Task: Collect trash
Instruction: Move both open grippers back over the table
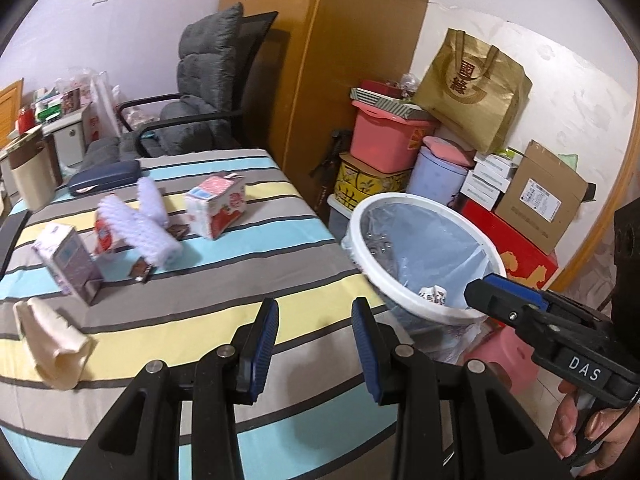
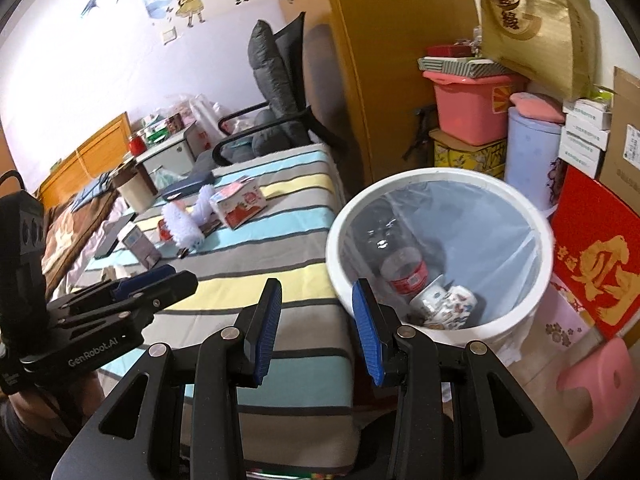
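Observation:
A white bin (image 1: 424, 308) (image 2: 348, 284) lined with a clear bag stands beside the striped bed (image 1: 224, 276) (image 2: 296, 240); inside lie a plastic bottle (image 2: 404, 272) and a patterned paper cup (image 2: 448, 304). On the bed lie a red-and-white carton (image 1: 216, 206) (image 2: 238, 202), a purple carton (image 1: 70, 264) (image 2: 138, 244), white fuzzy rolls (image 1: 154, 232) (image 2: 186, 224), small wrappers (image 1: 142, 270) and a cream cloth (image 1: 52, 340). My left gripper (image 1: 314, 344) hovers open and empty over the bed's near edge. My right gripper (image 2: 316, 328) is open and empty between bed and bin.
A grey cushioned chair (image 1: 200, 92) stands behind the bed. Stacked boxes, a pink tub (image 1: 384, 140), a gold bag (image 1: 472, 92) and a red box (image 2: 596, 272) crowd the wall behind the bin. A pink stool (image 2: 600, 376) sits on the floor. A dark case (image 1: 104, 178) lies on the bed.

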`<move>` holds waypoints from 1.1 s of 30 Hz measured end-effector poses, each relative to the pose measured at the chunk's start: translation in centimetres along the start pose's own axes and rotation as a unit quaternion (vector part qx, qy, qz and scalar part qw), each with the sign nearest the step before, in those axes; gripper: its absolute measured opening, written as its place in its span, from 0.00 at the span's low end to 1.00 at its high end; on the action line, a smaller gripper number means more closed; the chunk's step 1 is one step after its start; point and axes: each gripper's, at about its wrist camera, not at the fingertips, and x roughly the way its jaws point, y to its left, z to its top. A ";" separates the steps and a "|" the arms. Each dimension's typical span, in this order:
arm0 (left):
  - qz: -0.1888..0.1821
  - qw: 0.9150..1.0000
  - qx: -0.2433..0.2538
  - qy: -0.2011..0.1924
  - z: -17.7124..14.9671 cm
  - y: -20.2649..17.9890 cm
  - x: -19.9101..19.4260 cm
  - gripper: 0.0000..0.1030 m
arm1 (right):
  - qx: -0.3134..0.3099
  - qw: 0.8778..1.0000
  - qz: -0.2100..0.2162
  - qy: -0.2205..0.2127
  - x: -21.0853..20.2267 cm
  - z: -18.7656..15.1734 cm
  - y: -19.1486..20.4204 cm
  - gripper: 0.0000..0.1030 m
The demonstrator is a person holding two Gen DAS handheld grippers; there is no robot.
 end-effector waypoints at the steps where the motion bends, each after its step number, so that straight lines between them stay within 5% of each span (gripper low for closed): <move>1: 0.003 1.000 -0.001 -0.001 -0.1 0.2 -0.2 0.37 | 0.000 1.000 0.002 0.001 0.0 -0.1 0.2 0.38; 33: 0.111 0.991 -0.070 -0.002 -5.9 8.3 -6.2 0.37 | -0.073 0.991 0.097 0.060 2.7 -2.2 7.7 0.38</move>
